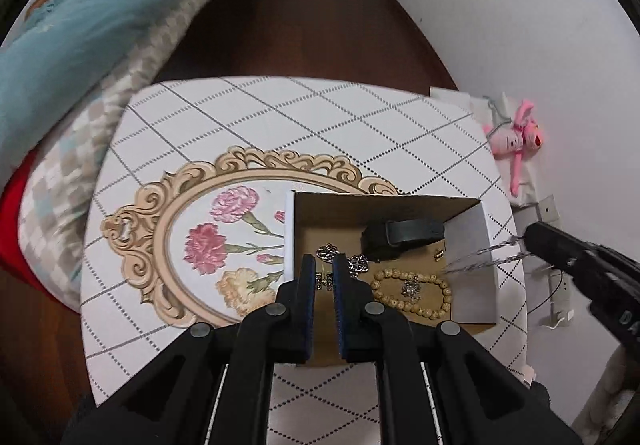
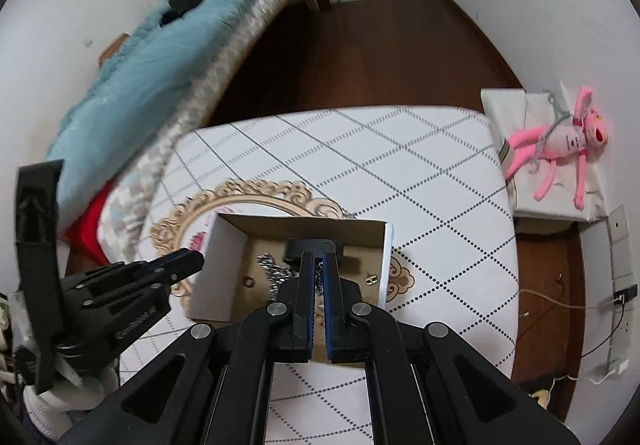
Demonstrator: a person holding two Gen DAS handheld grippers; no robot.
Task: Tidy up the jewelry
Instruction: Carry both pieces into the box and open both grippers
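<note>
White quilted tabletop (image 1: 320,117) with dotted diamond lines beside bed and dark wood floor. On it, open brown cardboard box (image 1: 476,269) holding tan wooden bead bracelet (image 1: 412,295), tangled silver chain (image 1: 358,263), black strap (image 1: 404,235). Left gripper (image 1: 324,265) and right gripper (image 2: 319,263) above the box, jaws narrowed to a slit, nothing pinched. Probably light and limp, slippery links; best pinched across bunched links or one bead.

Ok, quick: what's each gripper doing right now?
Left gripper: shut; cannot tell if it holds anything.
Right gripper: shut on a silver chain.
</note>
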